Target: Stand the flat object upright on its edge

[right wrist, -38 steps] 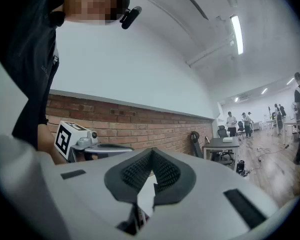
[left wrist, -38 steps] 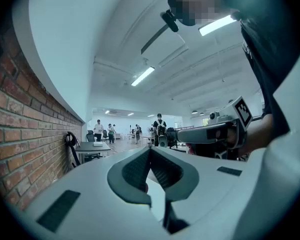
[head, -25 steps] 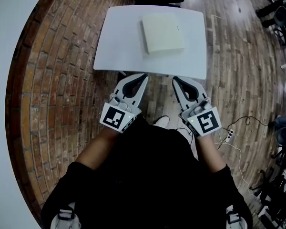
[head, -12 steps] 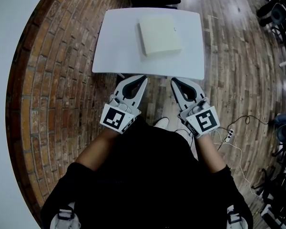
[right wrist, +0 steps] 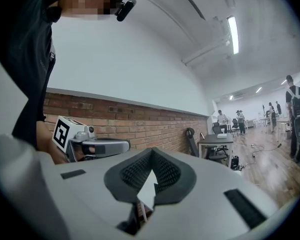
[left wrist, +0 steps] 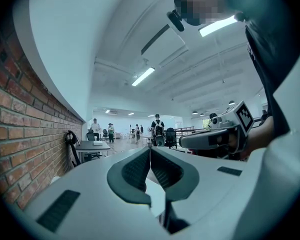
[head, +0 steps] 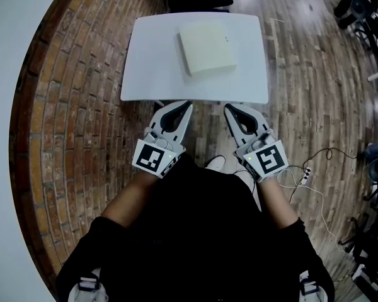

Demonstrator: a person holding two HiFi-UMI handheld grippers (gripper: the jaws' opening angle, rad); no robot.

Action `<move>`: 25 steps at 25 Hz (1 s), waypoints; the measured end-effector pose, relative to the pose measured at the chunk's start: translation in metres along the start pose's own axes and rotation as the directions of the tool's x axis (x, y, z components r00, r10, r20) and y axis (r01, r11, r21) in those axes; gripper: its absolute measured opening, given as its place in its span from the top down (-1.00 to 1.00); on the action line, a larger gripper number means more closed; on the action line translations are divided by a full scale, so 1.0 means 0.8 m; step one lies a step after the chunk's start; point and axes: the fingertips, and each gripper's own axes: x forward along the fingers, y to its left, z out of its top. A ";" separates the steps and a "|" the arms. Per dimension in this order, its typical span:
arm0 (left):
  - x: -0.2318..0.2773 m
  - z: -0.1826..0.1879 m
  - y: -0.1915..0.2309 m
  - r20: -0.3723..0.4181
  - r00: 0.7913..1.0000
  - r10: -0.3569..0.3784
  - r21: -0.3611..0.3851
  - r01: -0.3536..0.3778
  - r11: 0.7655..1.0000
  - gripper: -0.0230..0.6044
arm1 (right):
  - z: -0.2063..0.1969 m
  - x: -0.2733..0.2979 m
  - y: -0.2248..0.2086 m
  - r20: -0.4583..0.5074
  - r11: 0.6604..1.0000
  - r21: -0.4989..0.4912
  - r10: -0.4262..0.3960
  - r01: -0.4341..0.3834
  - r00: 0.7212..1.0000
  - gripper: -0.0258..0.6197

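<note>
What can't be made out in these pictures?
- Pad: its underside, in the head view; it faces the table.
- Mark on the pad: head view, too small to read.
- Table legs: head view, hidden under its top.
- Pad and table: outside both gripper views, which look past the shut left tongs and right tongs into the room.

The right gripper (right wrist: 152, 151) holds its pale grey plastic fingers (right wrist: 127, 176) closed, their dark ribbed pads meeting at the tips with nothing between them. The left gripper (right wrist: 126, 145) hangs beside it at the left, in front of a long red brick wall (right wrist: 150, 120). A dark desk (right wrist: 216, 142) stands farther off on the wooden plank floor (right wrist: 280, 159).
</note>
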 end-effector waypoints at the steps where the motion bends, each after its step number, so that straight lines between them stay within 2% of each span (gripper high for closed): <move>1: 0.000 0.000 0.000 -0.001 1.000 0.001 0.001 -0.001 1.000 0.86 | 0.000 -0.001 -0.001 0.000 1.000 0.001 -0.002 0.002 1.000 0.90; 14: 0.000 -0.013 0.011 -0.037 0.999 0.030 -0.005 -0.030 1.000 0.86 | -0.004 -0.004 -0.025 -0.004 0.999 0.026 -0.044 0.044 0.999 0.90; 19: 0.019 -0.017 0.027 -0.034 0.999 0.022 -0.009 -0.022 1.000 0.86 | -0.007 0.003 -0.053 -0.007 0.995 0.049 -0.085 0.085 0.996 0.90; 25: 0.057 -0.019 0.052 -0.020 1.000 -0.001 -0.017 0.001 1.000 0.86 | -0.006 0.024 -0.086 -0.023 0.994 0.030 -0.108 0.108 0.994 0.90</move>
